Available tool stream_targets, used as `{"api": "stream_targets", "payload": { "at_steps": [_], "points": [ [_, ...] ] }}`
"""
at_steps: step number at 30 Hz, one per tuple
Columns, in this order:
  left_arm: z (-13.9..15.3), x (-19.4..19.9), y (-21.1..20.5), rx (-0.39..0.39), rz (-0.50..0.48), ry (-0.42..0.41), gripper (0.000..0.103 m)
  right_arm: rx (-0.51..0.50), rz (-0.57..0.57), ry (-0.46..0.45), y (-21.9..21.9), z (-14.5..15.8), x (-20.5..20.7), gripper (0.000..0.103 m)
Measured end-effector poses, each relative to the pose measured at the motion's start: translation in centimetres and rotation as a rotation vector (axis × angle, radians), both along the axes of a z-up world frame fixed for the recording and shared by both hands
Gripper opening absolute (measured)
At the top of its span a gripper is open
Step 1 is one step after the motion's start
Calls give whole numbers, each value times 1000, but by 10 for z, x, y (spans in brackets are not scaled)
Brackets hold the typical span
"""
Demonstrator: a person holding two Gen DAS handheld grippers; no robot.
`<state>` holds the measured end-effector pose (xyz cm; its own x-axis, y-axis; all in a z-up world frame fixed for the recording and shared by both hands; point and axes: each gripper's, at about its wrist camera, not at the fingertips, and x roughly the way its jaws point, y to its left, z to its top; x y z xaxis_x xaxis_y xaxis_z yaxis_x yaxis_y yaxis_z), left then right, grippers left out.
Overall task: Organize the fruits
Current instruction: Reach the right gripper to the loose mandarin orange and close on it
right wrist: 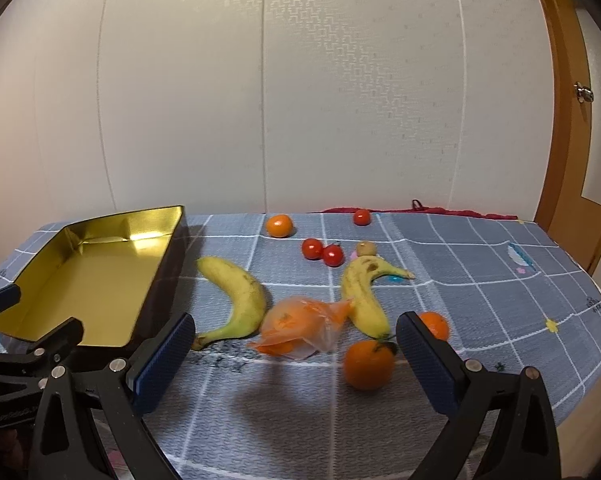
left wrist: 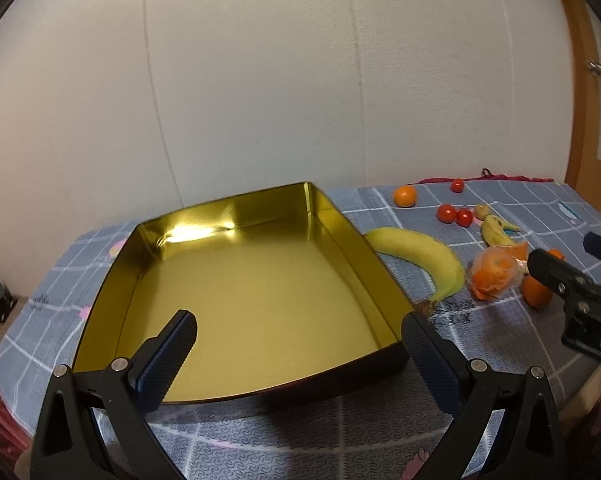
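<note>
A gold-lined box (left wrist: 260,292) (right wrist: 84,276) sits empty on the checked cloth, at the left. My left gripper (left wrist: 300,348) hovers open over its near edge. To the box's right lie a large banana (left wrist: 424,256) (right wrist: 240,300), a bagged orange (left wrist: 494,272) (right wrist: 300,326), a smaller banana (right wrist: 364,296) (left wrist: 496,232), two tangerines (right wrist: 368,364) (right wrist: 434,324), another tangerine (right wrist: 279,226), three tomatoes (right wrist: 312,249) (right wrist: 333,255) (right wrist: 362,217) and a small kiwi (right wrist: 366,248). My right gripper (right wrist: 296,354) is open just before the bagged orange, holding nothing.
The blue-grey checked cloth (right wrist: 480,280) covers the whole surface and drops off at the right and near edges. A pale wall stands behind, with a wooden door (right wrist: 572,120) at the right. A red cloth strip (right wrist: 440,211) lies along the back edge.
</note>
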<state>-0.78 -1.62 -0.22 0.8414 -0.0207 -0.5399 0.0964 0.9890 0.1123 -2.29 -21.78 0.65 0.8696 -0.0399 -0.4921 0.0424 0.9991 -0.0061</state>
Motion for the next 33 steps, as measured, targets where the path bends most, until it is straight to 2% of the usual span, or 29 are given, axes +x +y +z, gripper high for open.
{"api": "stream_targets", "payload": {
  "at_steps": [4,6,10,13,17,19,21,26,28,33],
  "points": [
    [3,-10,-14,36,-78,-40,103,13,-26,13,-15,-1,0,102],
    [2,-13,-21,55,-111,-46,103,21,-49,28,-25,-3,0,97],
    [-3,-16,-40,115,-180,-11,103,47,-94,77,-45,-8,1,90],
    [-7,-19,-48,126,-218,16,103,88,-115,125,-65,-15,1,84],
    [-13,-24,-54,95,-271,43,103,158,-91,172,-80,-24,0,74],
    [-15,-26,-58,74,-308,61,103,140,-73,191,-80,-29,-2,70],
    [-18,-28,-62,57,-345,83,103,115,-62,204,-80,-31,-4,62],
    [-23,-32,-69,-35,-433,148,103,144,-138,201,-108,-30,-6,61],
    [-25,-32,-72,-45,-438,161,103,177,-155,213,-121,-31,-1,61],
    [-26,-32,-72,-71,-447,184,103,139,-117,234,-125,-29,26,61]
  ]
}}
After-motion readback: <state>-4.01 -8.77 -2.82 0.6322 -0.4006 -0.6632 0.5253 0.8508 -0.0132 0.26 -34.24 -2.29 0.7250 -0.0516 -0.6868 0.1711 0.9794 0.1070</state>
